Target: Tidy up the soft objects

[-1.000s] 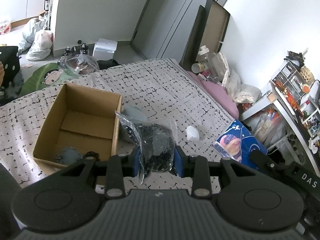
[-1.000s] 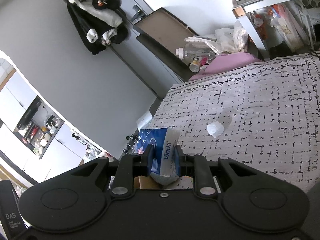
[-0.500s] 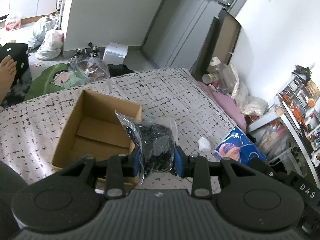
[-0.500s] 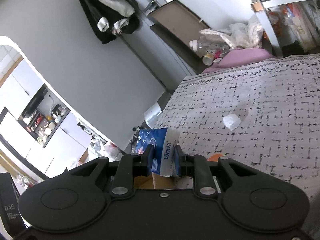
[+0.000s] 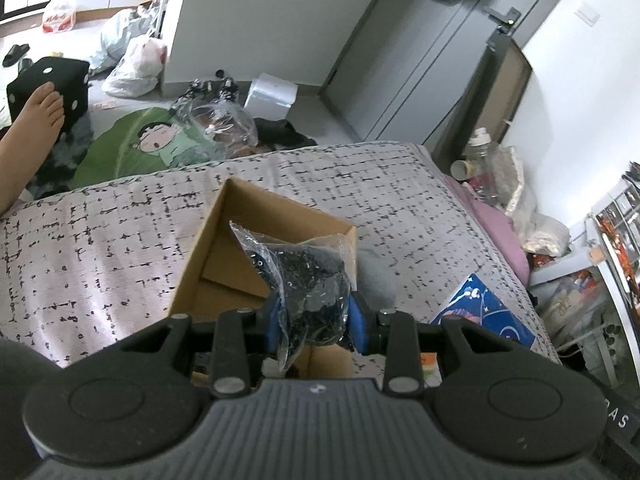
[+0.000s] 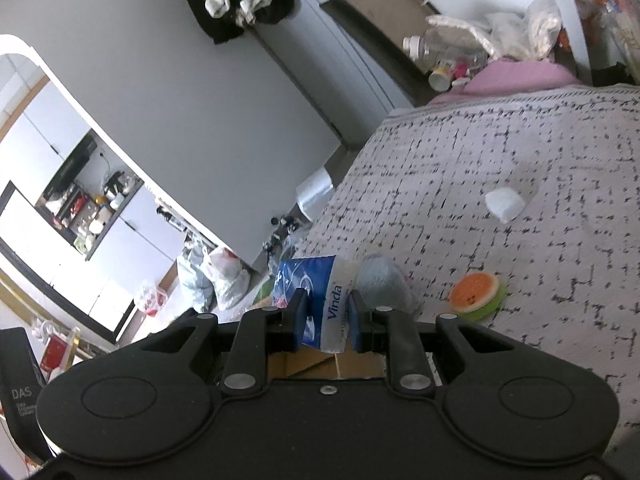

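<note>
I am holding my left gripper [image 5: 314,318] above the open cardboard box [image 5: 208,240] on the bed [image 5: 100,232], fingers clenched on a clear bag of black bits [image 5: 310,276]. My right gripper [image 6: 327,320] is clamping a blue Vinda tissue pack [image 6: 316,288] over it; the box's visible floor is looking bare.

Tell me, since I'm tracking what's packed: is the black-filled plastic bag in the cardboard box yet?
Not yet. The plastic bag is clamped in the left gripper, above the open cardboard box, not resting inside it.

Patterned bed [image 5: 120,248] — cardboard box [image 5: 224,248], sponge [image 6: 476,292], white wad [image 6: 505,204]
</note>
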